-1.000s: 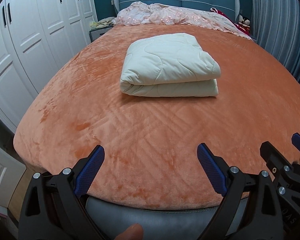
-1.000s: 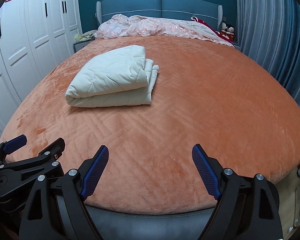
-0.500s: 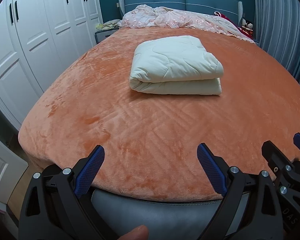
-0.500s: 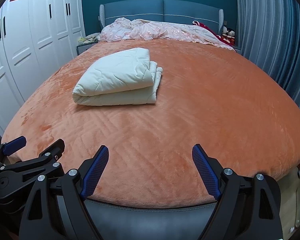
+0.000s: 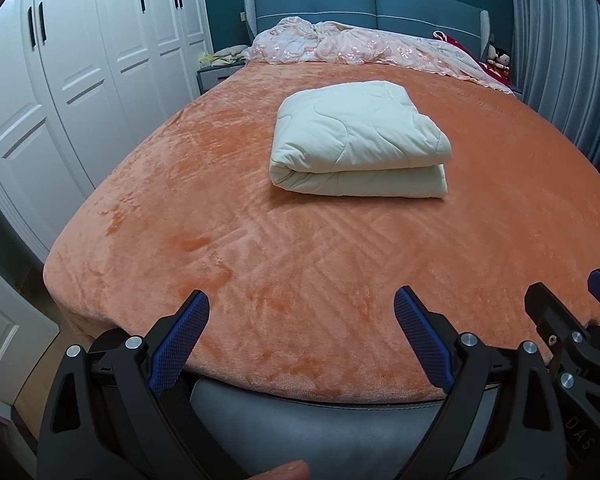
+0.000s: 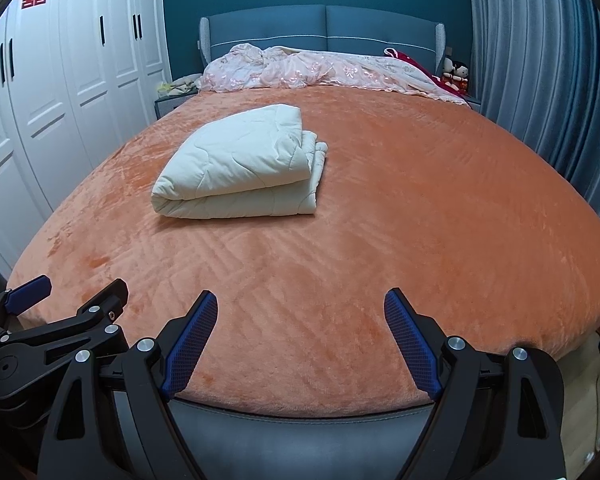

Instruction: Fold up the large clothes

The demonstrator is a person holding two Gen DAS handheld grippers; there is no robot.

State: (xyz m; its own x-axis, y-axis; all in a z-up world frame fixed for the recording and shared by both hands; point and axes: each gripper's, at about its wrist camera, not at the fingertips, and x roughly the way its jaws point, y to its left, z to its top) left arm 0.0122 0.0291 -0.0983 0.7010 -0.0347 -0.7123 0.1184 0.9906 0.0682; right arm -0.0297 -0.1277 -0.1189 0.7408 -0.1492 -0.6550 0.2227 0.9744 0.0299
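A: What do we have on the bed (image 5: 260, 280)?

B: We see a cream quilt (image 5: 360, 140) folded into a thick rectangle, lying on the orange plush cover well up from the foot edge. From the left wrist view it sits a little right of centre; from the right wrist view the same quilt (image 6: 240, 172) lies to the left, its layered edges facing right.

A: And the tools?

B: We hold the left gripper (image 5: 300, 320) above the foot of the bed, its blue fingers spread wide with nothing but orange cover showing between them. The right gripper (image 6: 300, 320) is likewise spread apart and empty, just beside the left one (each shows at the edge of the other's view). Neither touches the quilt; both are well apart from it.

A: Anything else we can name?

B: A crumpled pink floral cover (image 6: 300, 68) lies along the blue headboard (image 6: 324, 28). White wardrobe doors (image 6: 80, 80) with red paper cut-outs stand on the left, a grey-blue curtain (image 6: 540, 80) on the right, and a fingertip (image 5: 288, 472) pokes in at the bottom of the left wrist view
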